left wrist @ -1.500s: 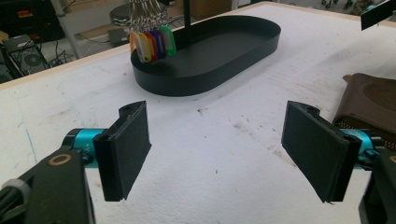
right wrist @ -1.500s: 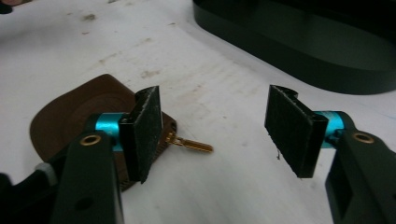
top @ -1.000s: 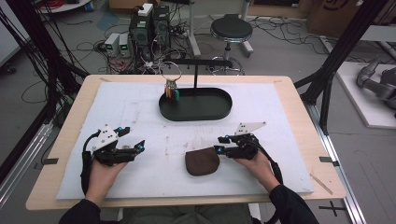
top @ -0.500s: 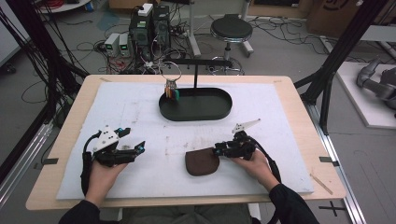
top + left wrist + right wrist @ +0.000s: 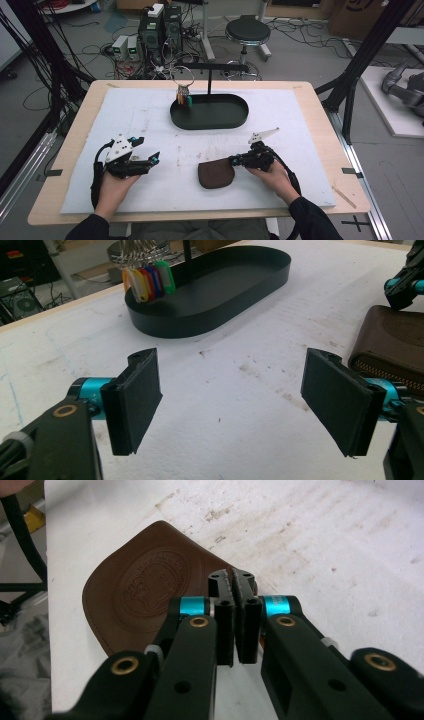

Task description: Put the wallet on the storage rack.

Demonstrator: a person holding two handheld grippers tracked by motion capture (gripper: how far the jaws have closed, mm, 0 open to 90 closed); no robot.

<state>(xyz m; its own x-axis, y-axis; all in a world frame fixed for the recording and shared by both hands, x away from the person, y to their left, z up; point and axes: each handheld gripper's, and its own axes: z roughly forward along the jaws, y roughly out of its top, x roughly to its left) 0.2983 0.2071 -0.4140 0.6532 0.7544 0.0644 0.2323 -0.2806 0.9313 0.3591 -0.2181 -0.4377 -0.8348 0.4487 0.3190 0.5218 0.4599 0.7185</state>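
Now right tongs (image 5: pixel 233 160) closed against pouch (image 5: pixel 216 173), lower

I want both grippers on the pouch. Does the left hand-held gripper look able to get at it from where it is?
Probably yes. The left hand-held gripper is open, and bare white mat lies between it and the brown pouch; the right hand-held gripper sits shut at its far edge.

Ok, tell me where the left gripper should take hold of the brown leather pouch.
Probably the rounded edge facing the left gripper, coming in low from the pouch's left side. The brown leather pouch lies flat, so only a thin edge fits between the jaws. The right gripper, jaws together, already sits at the opposite edge, by the zipper.
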